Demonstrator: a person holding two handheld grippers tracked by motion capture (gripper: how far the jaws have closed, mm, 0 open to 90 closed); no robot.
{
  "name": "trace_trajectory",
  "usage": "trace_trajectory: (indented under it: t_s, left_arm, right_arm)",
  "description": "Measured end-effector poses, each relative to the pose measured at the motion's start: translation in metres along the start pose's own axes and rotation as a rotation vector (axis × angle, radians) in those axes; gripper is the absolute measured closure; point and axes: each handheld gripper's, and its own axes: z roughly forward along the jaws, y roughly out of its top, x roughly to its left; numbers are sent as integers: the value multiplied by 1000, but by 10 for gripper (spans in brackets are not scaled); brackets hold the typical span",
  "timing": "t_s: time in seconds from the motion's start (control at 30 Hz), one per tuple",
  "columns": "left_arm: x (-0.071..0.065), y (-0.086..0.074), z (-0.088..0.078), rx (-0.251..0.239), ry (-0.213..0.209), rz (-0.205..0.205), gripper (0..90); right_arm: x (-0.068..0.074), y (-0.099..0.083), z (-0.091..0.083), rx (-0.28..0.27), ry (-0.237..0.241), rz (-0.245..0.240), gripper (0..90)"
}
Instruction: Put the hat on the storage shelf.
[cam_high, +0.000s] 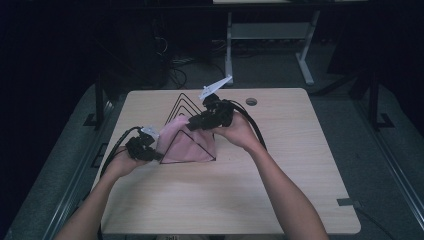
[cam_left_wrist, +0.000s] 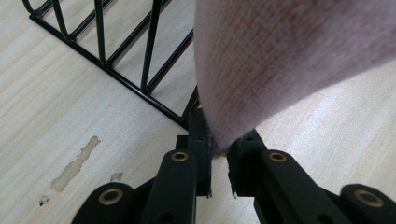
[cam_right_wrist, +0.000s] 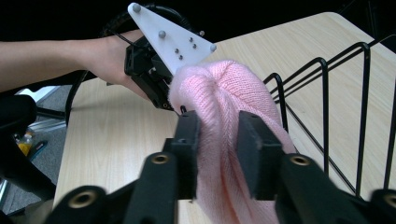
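A black wire rack (cam_high: 183, 107) is standing on the surface (cam_high: 280, 170), its bars rising in nested triangles just behind and partly in front of the pink knitted cloth (cam_high: 186, 142); one triangular wire is crossing the cloth's face in the high view. In the left gripper view the rack's base rail (cam_left_wrist: 116, 74) is running diagonally just beyond the tongs, close against the cloth's hanging edge. In the right gripper view the rack's uprights (cam_right_wrist: 327, 107) are standing to the right of the cloth, beside it.

The surface is a pale wood tabletop with rounded corners and a round cable hole (cam_high: 251, 101) near its far edge; a scuffed patch (cam_left_wrist: 74, 163) is showing in the left gripper view. Beyond it the room is lying dark, with the white legs of another table (cam_high: 305, 55) on a grey floor.

The cloth is hanging over the rack — between the two hands. The left tongs (cam_high: 150, 150) are pinching its lower edge, jaws nearly together with a thin fold of knit (cam_left_wrist: 224, 140) caught between them. The right tongs (cam_high: 197, 122) are gripping a thick bunched part of the cloth (cam_right_wrist: 219, 154) near its top — jaws wider apart, pads pressing into the knit on both sides.
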Motion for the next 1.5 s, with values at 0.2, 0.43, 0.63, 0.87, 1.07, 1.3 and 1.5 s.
trace_trajectory:
  t_s: [0.2,0.43,0.63,0.87,1.07,1.3,1.5]
  left_arm:
    - [0,-1,-4,0,9,0,739]
    - [-3,-2,-12,-21,18,-5,692]
    - [-3,-4,-18,-39,24,-6,673]
    - [-4,-7,-22,-65,26,-28,658]
    - [-3,-9,-25,-75,22,-40,632]
    - [-3,-10,-26,-81,20,-42,612]
    - [-2,-14,-27,-87,21,-53,573]
  right_arm:
    - [0,-6,-12,-43,-28,6,566]
    - [-2,-21,-29,-55,-53,49,520]
    - [-8,-34,-44,-79,-90,81,484]
    - [-14,-52,-60,-90,-141,113,405]
    - [-19,-68,-72,-83,-168,150,369]
    - [-23,-84,-83,-85,-197,188,356]
    - [-25,-99,-93,-85,-224,212,352]
